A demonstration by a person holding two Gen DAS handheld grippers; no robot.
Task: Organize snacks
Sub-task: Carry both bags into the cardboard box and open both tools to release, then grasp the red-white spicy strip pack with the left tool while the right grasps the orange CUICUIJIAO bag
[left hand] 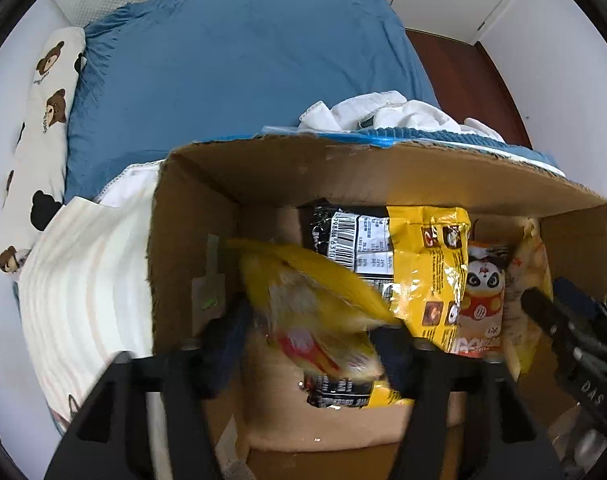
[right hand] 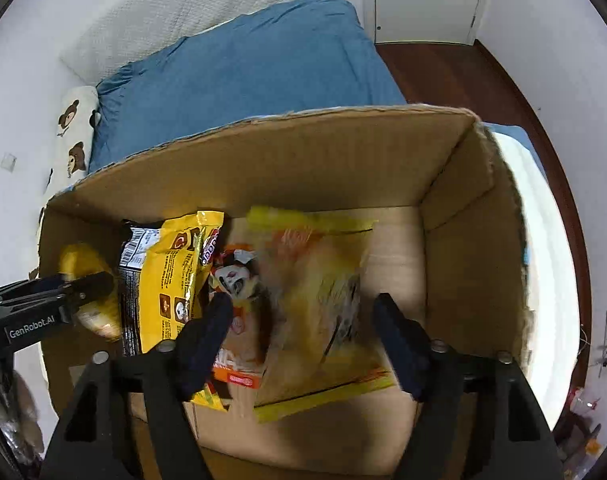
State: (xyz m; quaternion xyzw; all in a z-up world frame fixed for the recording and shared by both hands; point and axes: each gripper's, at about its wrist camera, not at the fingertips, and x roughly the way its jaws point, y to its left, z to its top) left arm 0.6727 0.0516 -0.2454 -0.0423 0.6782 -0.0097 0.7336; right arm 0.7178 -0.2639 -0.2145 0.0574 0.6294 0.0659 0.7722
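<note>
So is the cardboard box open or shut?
Open: the cardboard box has no lid over it, and snack bags show inside, standing against each other.

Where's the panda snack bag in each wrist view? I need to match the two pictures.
Left wrist view: the panda snack bag stands right of centre in the cardboard box, just right of the yellow foil bag.
Right wrist view: the panda snack bag is left of centre, partly hidden behind the right tool's left finger.
Shared landmark: the yellow foil bag, directly left of it in both.
</note>
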